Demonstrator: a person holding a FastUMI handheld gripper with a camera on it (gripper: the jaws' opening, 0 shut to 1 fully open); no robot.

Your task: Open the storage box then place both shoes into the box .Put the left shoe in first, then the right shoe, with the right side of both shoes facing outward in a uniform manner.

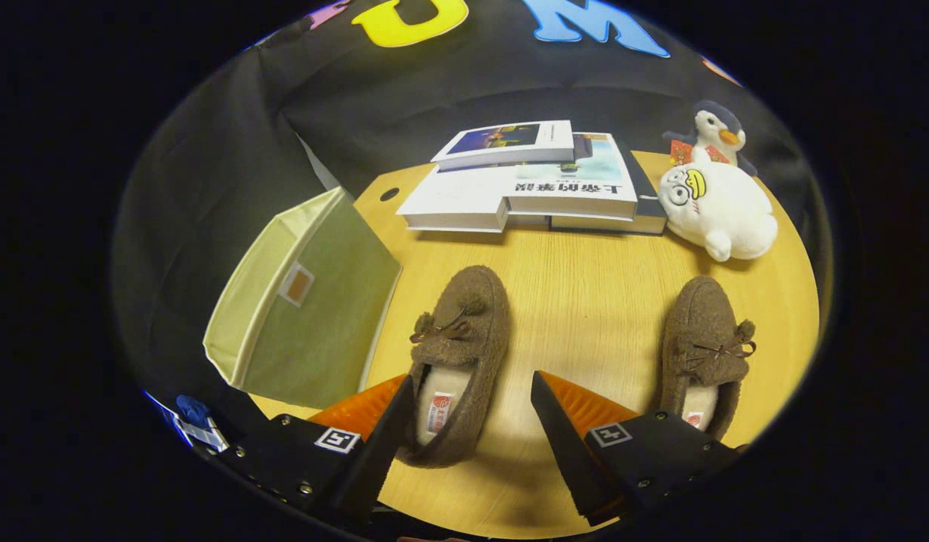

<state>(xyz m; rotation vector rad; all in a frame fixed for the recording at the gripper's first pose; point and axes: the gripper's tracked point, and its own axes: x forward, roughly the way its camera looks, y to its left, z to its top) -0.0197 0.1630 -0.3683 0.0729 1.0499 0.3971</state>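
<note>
So the storage box [303, 312] was a pale green fabric bin with a cream rim and a little tan label patch on its side. It sat at the near-left corner of the wooden table [585, 301] and looked tilted, leaning over with its open top facing away to the left. I couldn't see inside it from where the camera sat.

Just beside the box was one brown fuzzy slipper [458, 354], toe pointing away, with a small bow and pom-pom on top and a cream lining with a red tag at the heel. Its heel end sat between the fingers, tight against the left one, though I couldn't tell if that finger was actually touching it. The other slipper [704, 354], same style, lay well apart over on the right, just beyond the right finger, toe also pointing away.

The gripper [472, 406] was spread wide and had nothing clamped in it, with bare tabletop showing between the right finger and the nearer slipper.

Further back on the table was a stack of books [528, 188], a few lying flat with a smaller one on top. To the right of them was a white duck plush [717, 211], with a penguin plush [717, 135] right behind it.
</note>
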